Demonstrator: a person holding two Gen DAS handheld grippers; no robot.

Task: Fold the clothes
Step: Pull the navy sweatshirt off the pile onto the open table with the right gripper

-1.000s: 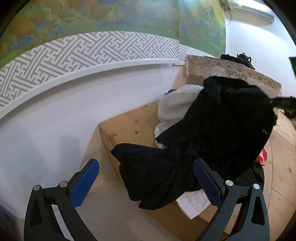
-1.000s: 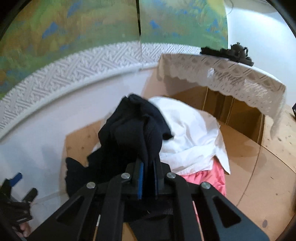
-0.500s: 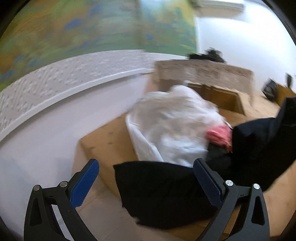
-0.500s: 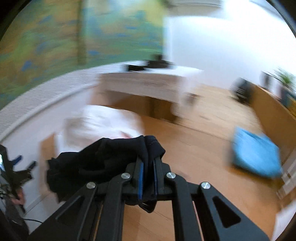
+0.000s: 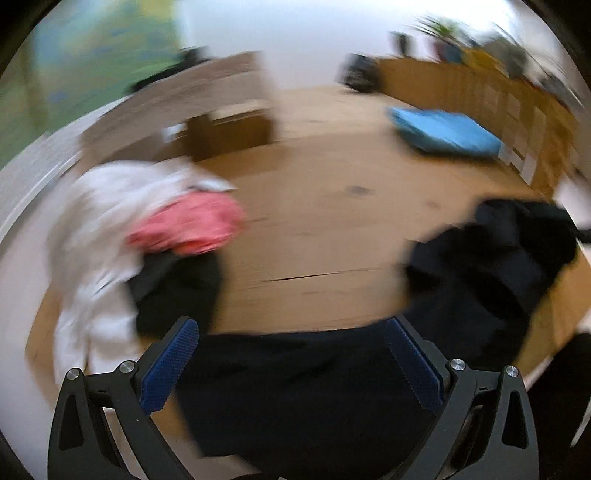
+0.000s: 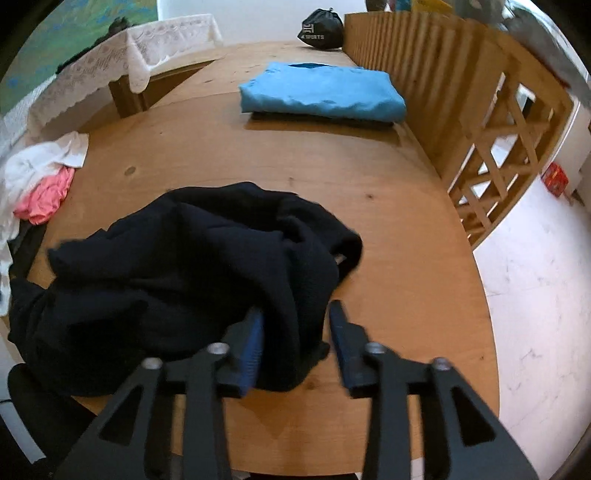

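A crumpled black garment [image 6: 192, 258] lies on the wooden table [image 6: 388, 221]. My right gripper [image 6: 295, 310] is just above the garment's near edge, and its jaws are opening. A fold of the black cloth sits between them, against the left pad and apart from the right one. The left wrist view is blurred. In it my left gripper [image 5: 291, 325] stands wide open over the same black garment [image 5: 295, 387], which spreads beneath and between its fingers without being pinched.
A white garment [image 6: 37, 166] and a pink one [image 6: 44, 199] are piled at the table's left edge. A folded blue garment [image 6: 321, 92] lies at the far side, near a wooden lattice rail [image 6: 480, 110]. A black bag [image 6: 321, 26] and a lace-covered table [image 6: 110, 55] stand behind.
Both views swung away from the pile by the wall toward the middle of the table. The right gripper carried the black garment along, set it down and parted its jaws. The left stayed open.
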